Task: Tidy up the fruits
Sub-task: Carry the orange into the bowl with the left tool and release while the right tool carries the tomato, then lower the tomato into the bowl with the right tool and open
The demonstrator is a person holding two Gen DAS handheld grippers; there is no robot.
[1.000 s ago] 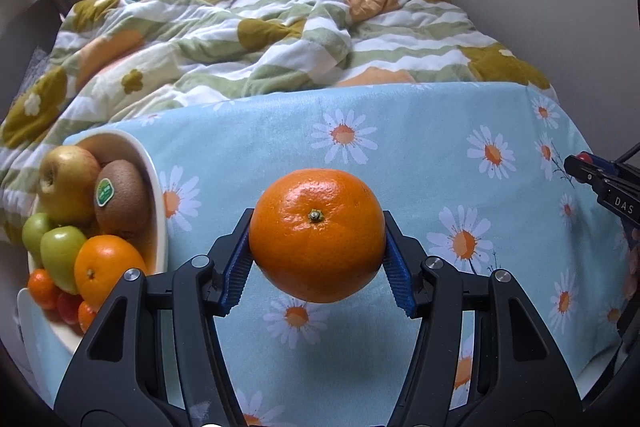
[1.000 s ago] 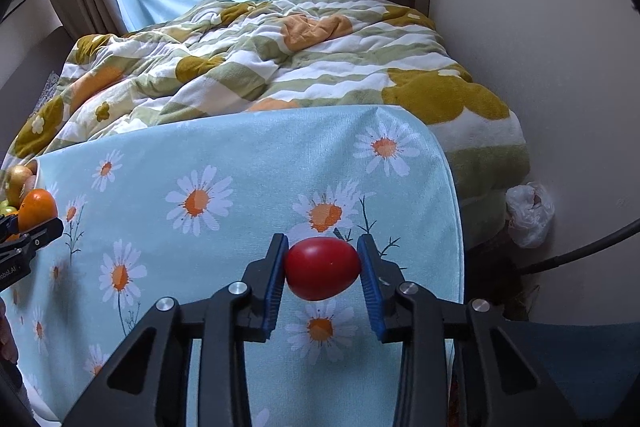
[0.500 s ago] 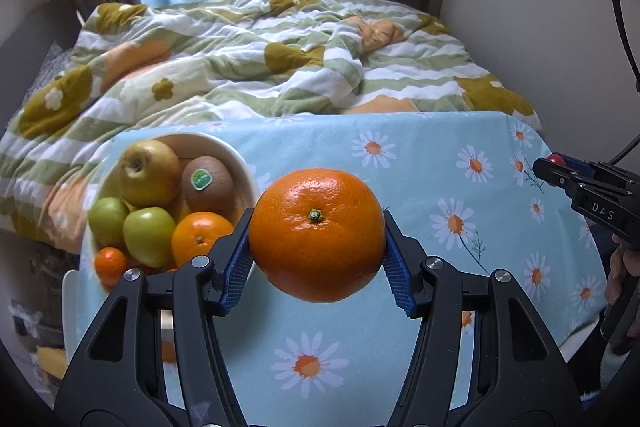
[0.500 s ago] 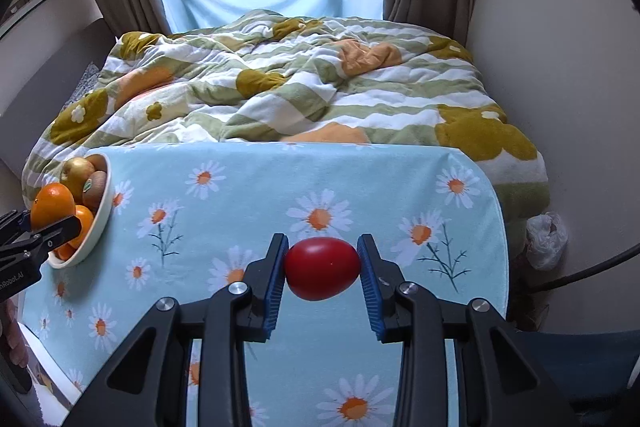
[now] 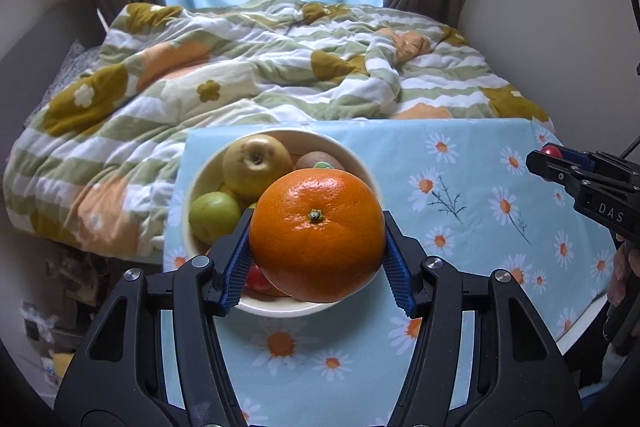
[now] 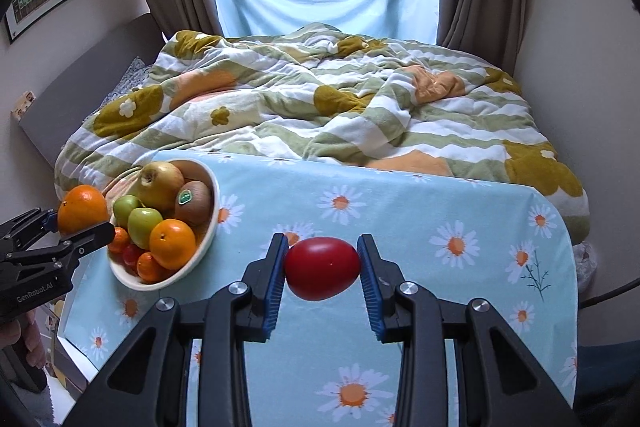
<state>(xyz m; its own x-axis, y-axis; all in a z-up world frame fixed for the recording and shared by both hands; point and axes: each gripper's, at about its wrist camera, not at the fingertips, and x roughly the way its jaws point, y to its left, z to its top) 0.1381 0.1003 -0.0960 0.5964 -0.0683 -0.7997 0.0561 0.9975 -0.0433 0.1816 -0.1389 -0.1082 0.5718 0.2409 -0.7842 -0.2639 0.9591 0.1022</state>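
Fruit fills the cream bowl (image 6: pixel 210 227) at the left end of the daisy-print tablecloth (image 6: pixel 400 211): a yellowish apple (image 6: pixel 160 183), a kiwi (image 6: pixel 194 201) with a small green sticker too small to read, 2 green apples (image 6: pixel 140 219), an orange (image 6: pixel 172 243) and a few small red and orange pieces at the near rim. "GenRobot.AI" is printed in white on the left gripper (image 6: pixel 82 223), whose body comes in level from the left edge; its blue pads are clamped on a large orange (image 5: pixel 316 233) held up by the bowl's left rim, stem end facing the camera. "DAS" reads on the side of the right gripper (image 6: pixel 322 269), held level above the middle of the cloth, well apart from the bowl, its pads pressed on either end of a smooth red fruit (image 6: pixel 322 268). Behind lies a bed with a striped flower quilt (image 6: pixel 320 107).
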